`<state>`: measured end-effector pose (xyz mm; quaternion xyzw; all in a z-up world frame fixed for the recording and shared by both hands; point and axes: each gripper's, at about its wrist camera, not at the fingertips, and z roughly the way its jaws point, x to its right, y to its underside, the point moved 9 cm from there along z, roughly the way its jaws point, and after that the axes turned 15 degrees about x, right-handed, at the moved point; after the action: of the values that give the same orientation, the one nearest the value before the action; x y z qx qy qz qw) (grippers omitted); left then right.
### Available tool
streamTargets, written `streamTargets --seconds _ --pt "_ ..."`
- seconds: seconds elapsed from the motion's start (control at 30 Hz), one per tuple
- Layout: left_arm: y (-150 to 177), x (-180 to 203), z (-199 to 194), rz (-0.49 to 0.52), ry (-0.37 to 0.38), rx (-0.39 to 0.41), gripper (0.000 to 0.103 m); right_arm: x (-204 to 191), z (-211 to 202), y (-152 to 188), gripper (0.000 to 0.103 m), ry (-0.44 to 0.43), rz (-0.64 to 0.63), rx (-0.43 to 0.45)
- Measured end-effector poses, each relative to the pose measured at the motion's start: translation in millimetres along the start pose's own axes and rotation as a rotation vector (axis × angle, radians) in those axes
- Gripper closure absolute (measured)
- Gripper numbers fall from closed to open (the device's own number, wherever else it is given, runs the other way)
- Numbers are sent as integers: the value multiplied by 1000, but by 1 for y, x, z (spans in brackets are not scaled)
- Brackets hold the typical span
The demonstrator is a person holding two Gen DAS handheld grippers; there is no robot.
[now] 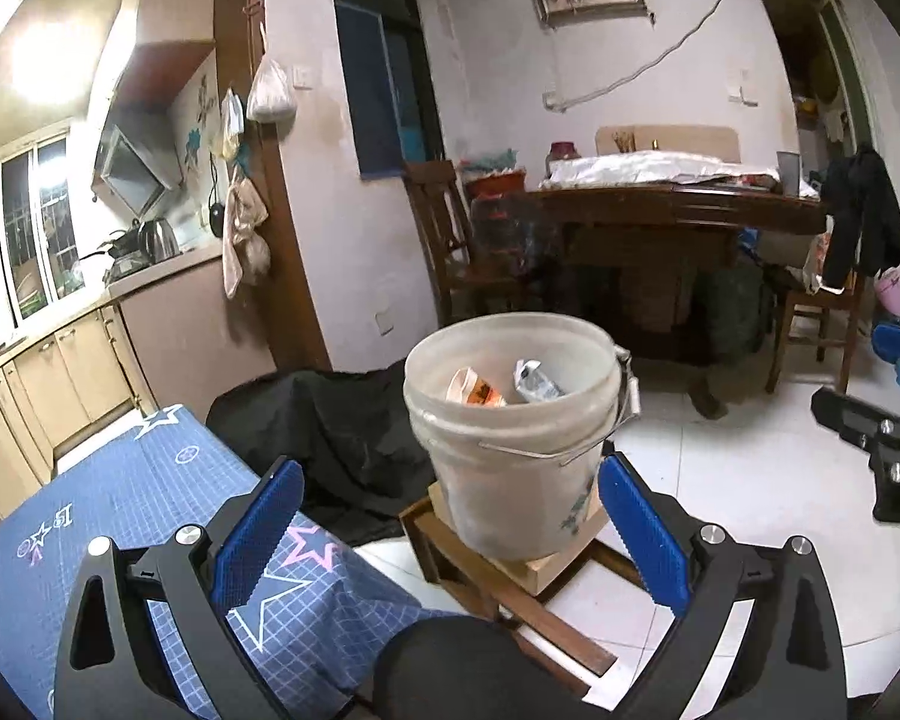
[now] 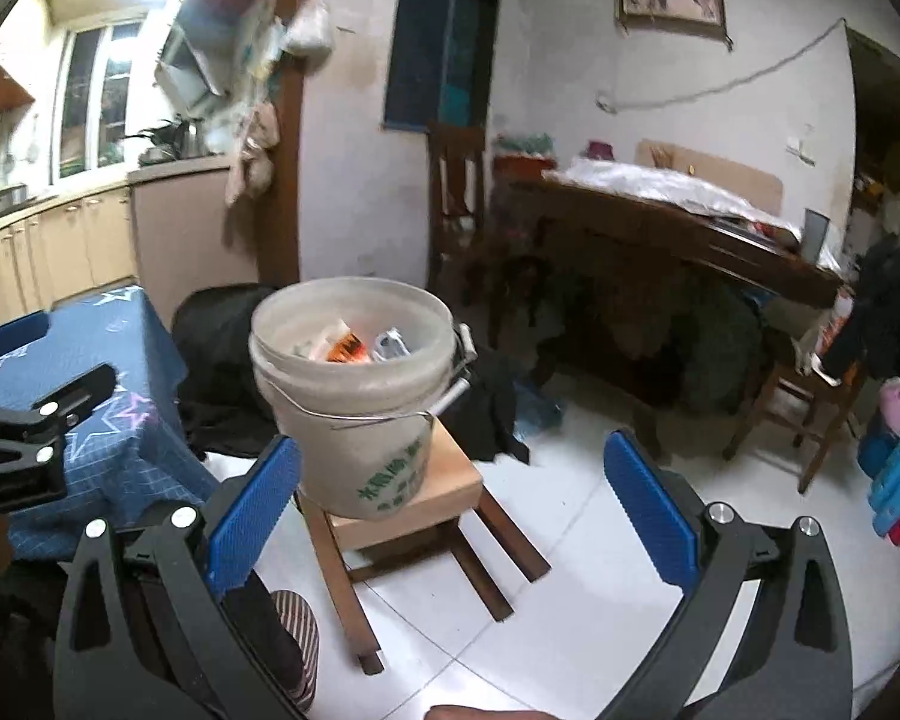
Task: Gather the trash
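I hold both tools above the floor with nothing in them: the left gripper (image 1: 450, 504) has its jaws spread wide, and so does the right gripper (image 2: 453, 480). The bucket (image 1: 513, 438) stands on a small wooden stool (image 2: 444, 492) just beside the blue star-patterned worktop (image 1: 150, 516), with a few wrappers (image 1: 477, 391) already inside (how many I cannot tell). I judge the next pick needs me to find loose trash first, then approach low and square.

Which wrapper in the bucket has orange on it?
The left wrapper, white with orange print; the other wrapper beside it in the bucket is silvery grey.
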<state>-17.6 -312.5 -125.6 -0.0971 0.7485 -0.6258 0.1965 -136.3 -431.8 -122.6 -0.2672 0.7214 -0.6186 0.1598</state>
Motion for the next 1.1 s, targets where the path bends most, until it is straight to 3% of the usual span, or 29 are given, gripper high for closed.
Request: streamTargets --seconds 0.17,0.4,0.6,0.93,1.1 --pt "-7 11 -11 44 -11 17 5 -2 -3 1 6 -90 28 10" --pt "-15 11 -14 46 -20 25 5 12 -8 -6 6 -90 44 36" --pt "-15 20 -13 51 25 30 5 12 -8 -12 5 -103 45 49" --pt "-14 16 -13 31 -1 62 5 9 -6 -10 5 -106 42 39" --pt "-10 10 -6 13 -21 20 5 5 -7 -11 5 -112 37 41"
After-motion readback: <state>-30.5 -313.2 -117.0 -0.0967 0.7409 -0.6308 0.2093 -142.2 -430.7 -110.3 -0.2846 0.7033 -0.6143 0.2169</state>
